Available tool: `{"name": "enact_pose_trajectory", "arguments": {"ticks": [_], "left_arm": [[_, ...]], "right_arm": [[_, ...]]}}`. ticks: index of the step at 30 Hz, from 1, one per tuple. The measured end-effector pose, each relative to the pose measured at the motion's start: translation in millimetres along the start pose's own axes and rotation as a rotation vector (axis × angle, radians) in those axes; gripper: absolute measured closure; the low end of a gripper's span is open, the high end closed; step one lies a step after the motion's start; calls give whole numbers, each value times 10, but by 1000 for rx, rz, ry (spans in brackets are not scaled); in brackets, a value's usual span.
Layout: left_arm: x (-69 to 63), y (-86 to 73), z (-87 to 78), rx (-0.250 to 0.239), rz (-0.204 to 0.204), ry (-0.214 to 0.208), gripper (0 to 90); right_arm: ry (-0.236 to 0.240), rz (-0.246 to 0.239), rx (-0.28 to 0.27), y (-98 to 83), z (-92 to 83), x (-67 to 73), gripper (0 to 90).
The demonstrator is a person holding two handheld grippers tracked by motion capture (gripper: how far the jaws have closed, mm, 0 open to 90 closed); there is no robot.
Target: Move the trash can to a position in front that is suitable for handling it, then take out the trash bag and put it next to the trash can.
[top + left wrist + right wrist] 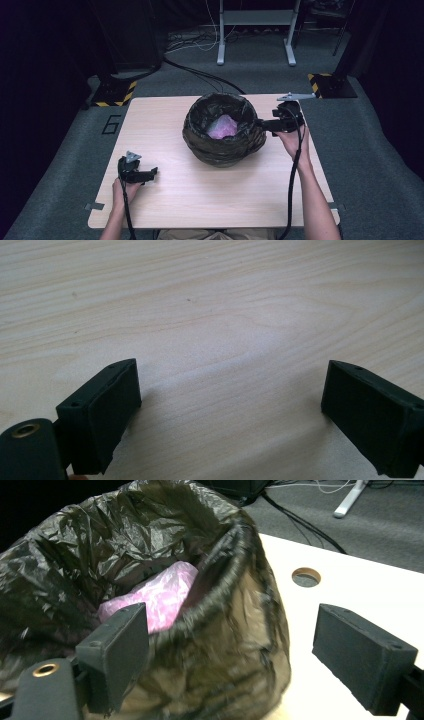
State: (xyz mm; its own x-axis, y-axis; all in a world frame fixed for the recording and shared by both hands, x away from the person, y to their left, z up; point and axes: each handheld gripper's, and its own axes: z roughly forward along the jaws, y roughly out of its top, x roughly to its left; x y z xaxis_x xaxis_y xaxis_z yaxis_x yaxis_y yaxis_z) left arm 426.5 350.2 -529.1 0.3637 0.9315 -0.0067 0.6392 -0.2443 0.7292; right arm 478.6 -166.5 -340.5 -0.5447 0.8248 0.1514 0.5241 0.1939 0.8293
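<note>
High view, surface [200, 200]: pale wood board on grey carpet, the person's forearms coming in from the near edge.
Black bag [222, 130]: large crumpled plastic liner around a round bin, standing at the middle of the surface toward the far edge; its mouth is rolled open and faces up.
Pink bundle [223, 126]: a wad of pink plastic lying inside the bag, low against the bottom, well below the rim.
Right hand-held gripper [260, 122]: just beside the bag's right rim, pointing left at it; jaws stand wide with nothing pressed between them, one jaw over the rim and the other outside the bag wall in the right gripper view.
Left hand-held gripper [152, 172]: near left part of the surface, well apart from the bag, jaws wide over bare wood.
Cable hole [306, 576]: small round opening in the surface beyond the bag.
Risk, bag: the thin film is slack, so a jaw catching the rim could drag the liner sideways or collapse its mouth.
Risk, bundle: if the bin tips, the light pink wad could spill out.
Risk, cause: no second hand steadies the bag.
</note>
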Motion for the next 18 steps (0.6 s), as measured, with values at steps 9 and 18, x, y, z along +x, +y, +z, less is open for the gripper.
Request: {"name": "enact_pose_trajectory", "arguments": {"ticks": [9,18], "left_arm": [[-44,187,-99,-6,-42,-132,39],[-228,427,-139,-77,-5,-238,37]], "right_arm": [[-13,-11,-5,-259,-202,-49,142],[-14,-73,28,-621,-93,93,147]]}}
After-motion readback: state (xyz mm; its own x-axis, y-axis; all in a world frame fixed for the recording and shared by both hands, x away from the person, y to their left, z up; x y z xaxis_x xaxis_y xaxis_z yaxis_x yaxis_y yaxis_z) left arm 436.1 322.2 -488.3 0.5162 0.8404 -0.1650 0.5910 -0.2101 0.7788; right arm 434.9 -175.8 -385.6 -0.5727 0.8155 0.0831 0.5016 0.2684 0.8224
